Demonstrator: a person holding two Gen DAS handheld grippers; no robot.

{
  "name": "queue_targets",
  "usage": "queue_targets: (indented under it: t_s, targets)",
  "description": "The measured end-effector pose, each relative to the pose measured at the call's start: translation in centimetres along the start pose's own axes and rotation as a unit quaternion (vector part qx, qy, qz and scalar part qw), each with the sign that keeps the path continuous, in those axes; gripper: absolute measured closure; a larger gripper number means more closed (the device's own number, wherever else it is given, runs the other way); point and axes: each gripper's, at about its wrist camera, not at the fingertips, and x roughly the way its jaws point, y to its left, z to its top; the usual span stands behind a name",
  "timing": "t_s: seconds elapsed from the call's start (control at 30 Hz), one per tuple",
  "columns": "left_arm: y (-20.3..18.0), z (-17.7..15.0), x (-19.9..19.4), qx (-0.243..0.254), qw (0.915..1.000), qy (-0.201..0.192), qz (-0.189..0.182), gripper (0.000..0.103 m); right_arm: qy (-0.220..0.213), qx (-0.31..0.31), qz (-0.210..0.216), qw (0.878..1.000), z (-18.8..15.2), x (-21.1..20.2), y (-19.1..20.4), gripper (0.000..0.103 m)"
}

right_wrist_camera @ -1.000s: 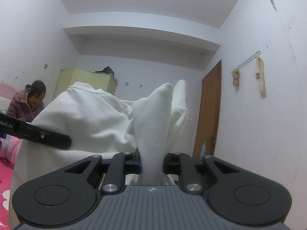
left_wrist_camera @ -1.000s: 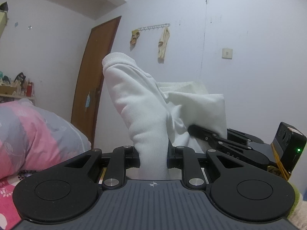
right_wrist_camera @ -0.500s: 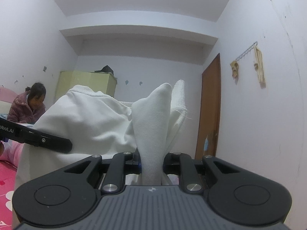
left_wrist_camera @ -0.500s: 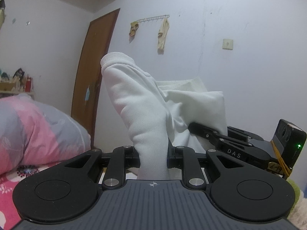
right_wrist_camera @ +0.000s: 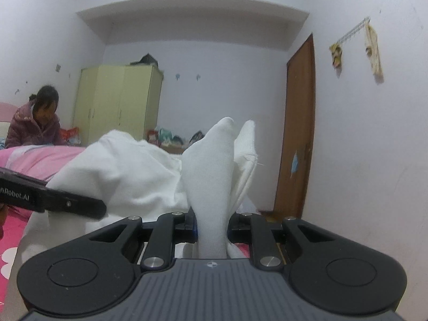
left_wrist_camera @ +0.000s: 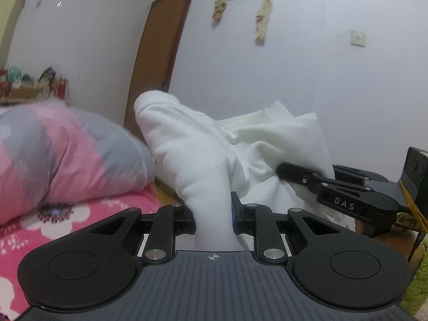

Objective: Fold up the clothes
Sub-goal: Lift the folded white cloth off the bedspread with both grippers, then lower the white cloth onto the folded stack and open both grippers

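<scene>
**White garment, lifted between two hand-held grippers over a bed**

Item: white garment (left_wrist_camera: 203, 160), thick and soft, its exact kind not telling. It is hanging bunched in the air above the pink floral bedsheet (left_wrist_camera: 80, 214), beside a pink and grey quilt (left_wrist_camera: 53, 155).

Left hand-held gripper (left_wrist_camera: 212, 214): jaws are pinching a thick fold of the cloth, which is rising up past them. It is pointing roughly level toward the wall and brown door (left_wrist_camera: 157, 61).

Right hand-held gripper (right_wrist_camera: 212, 219): jaws are likewise clamping a fold. It is sitting close beside the left one, level, aiming toward the yellow-green wardrobe (right_wrist_camera: 117, 101).

Handling note: the two grips are crowding together, so the cloth between them is sagging in folds. Judged advice: spreading the grippers apart evenly, keeping both level, so the edge is pulling taut before it is lying on the bed. A seated person (right_wrist_camera: 34, 123) is occupying the far left.
</scene>
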Motion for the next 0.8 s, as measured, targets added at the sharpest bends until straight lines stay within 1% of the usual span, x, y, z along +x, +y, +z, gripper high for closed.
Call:
queue_targets:
  t_s: [0.13, 0.23, 0.3, 0.33, 0.37, 0.4, 0.43, 0.5, 0.53, 0.57, 0.6, 0.67, 0.7, 0.73, 0.77, 0.8]
  targets:
    - [2.1, -0.7, 1.3, -0.020, 0.9997, 0.013, -0.001, 0.082, 0.029, 0.014, 0.007, 0.999, -0.9, 2.5, -0.1, 0.084]
    - [3.1, -1.5, 2.1, -0.024, 0.9996, 0.017, -0.001, 0.080, 0.050, 0.026, 0.012, 0.998, -1.5, 4.1, -0.2, 0.084]
    - [4.0, -2.0, 2.7, -0.040, 0.9987, 0.032, -0.002, 0.077, 0.074, 0.037, 0.015, 0.996, -1.8, 5.3, -0.5, 0.083]
    - [4.5, -2.3, 3.1, -0.050, 0.9979, 0.040, -0.003, 0.077, 0.088, 0.043, 0.017, 0.995, -2.0, 5.9, -0.7, 0.080]
    - [4.9, -2.6, 3.4, -0.060, 0.9970, 0.049, -0.004, 0.074, 0.102, 0.057, 0.013, 0.993, -2.1, 6.5, -1.0, 0.076]
    - [5.4, -2.9, 3.8, -0.070, 0.9959, 0.057, -0.004, 0.069, 0.116, 0.078, 0.006, 0.990, -2.1, 7.0, -1.6, 0.065]
    - [5.9, -3.2, 4.2, -0.080, 0.9946, 0.066, -0.005, 0.067, 0.130, 0.098, -0.001, 0.987, -2.0, 7.4, -2.1, 0.061]
    - [6.9, -3.5, 4.2, -0.104, 0.9922, 0.069, -0.008, 0.059, 0.157, 0.139, -0.015, 0.978, -2.0, 8.4, -3.2, 0.059]
    - [7.2, -3.5, 3.9, -0.116, 0.9912, 0.064, -0.008, 0.056, 0.152, 0.158, -0.020, 0.975, -1.8, 8.2, -3.8, 0.056]
    - [7.5, -3.4, 3.4, -0.121, 0.9909, 0.057, -0.007, 0.053, 0.132, 0.177, -0.022, 0.975, -1.4, 7.4, -4.3, 0.054]
    - [7.6, -3.3, 2.8, -0.123, 0.9912, 0.047, -0.004, 0.053, 0.109, 0.190, -0.022, 0.975, -1.1, 6.5, -4.6, 0.052]
    - [7.7, -2.9, 1.6, -0.125, 0.9919, 0.022, 0.006, 0.051, 0.067, 0.191, -0.028, 0.979, -0.3, 4.3, -4.6, 0.052]
    - [7.6, -2.7, 0.9, -0.122, 0.9923, 0.002, 0.018, 0.049, 0.067, 0.186, -0.027, 0.980, -0.1, 4.2, -4.4, 0.052]
    - [7.4, -2.5, 0.2, -0.120, 0.9922, -0.018, 0.030, 0.049, 0.082, 0.179, -0.023, 0.980, -0.1, 4.7, -4.0, 0.053]
    - [7.0, -2.3, -0.2, -0.115, 0.9922, -0.033, 0.034, 0.049, 0.097, 0.172, -0.019, 0.980, -0.1, 5.2, -3.6, 0.053]
    - [6.4, -2.0, -0.5, -0.109, 0.9925, -0.045, 0.032, 0.048, 0.112, 0.165, -0.015, 0.980, -0.1, 5.7, -3.2, 0.056]
